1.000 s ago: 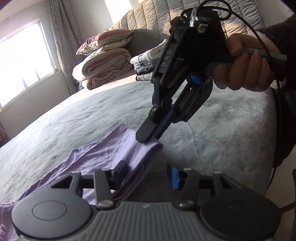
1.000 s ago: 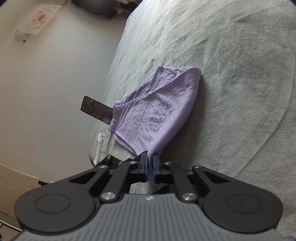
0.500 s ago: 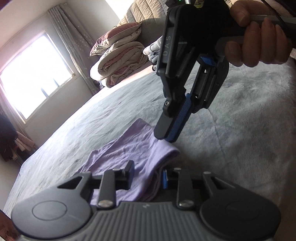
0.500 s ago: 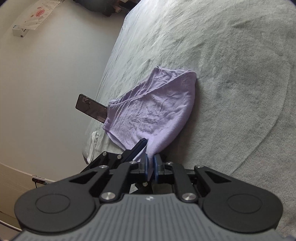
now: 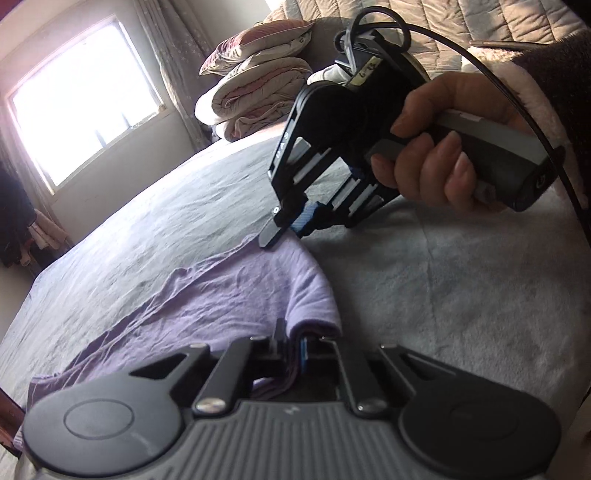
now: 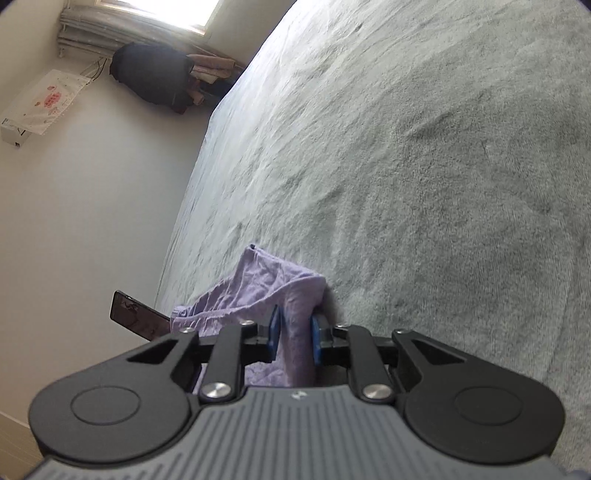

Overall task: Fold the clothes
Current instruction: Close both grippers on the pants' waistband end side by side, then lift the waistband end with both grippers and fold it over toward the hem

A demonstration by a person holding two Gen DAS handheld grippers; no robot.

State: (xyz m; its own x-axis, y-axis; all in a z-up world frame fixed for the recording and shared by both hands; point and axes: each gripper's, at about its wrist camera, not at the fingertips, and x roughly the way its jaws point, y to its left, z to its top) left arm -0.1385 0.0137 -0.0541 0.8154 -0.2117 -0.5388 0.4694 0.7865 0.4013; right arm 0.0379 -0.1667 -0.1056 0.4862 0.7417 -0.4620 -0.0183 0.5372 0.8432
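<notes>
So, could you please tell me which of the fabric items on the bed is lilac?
The thin, crumpled garment lying on the grey bedspread nearest the camera; the pillow and quilts stacked by the headboard are cream and pink.

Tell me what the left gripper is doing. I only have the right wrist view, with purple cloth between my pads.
Observer: The left gripper is shut on the near folded edge of the purple garment.
Operator: Describe my right gripper from outside.
Observer: The right gripper has its tips at the garment's far corner, down on the bed. Its jaws are closing with cloth between them.
Operator: Report what lies beyond it.
Observer: A stack of folded quilts, with a pillow on top, sits by the headboard.
</notes>
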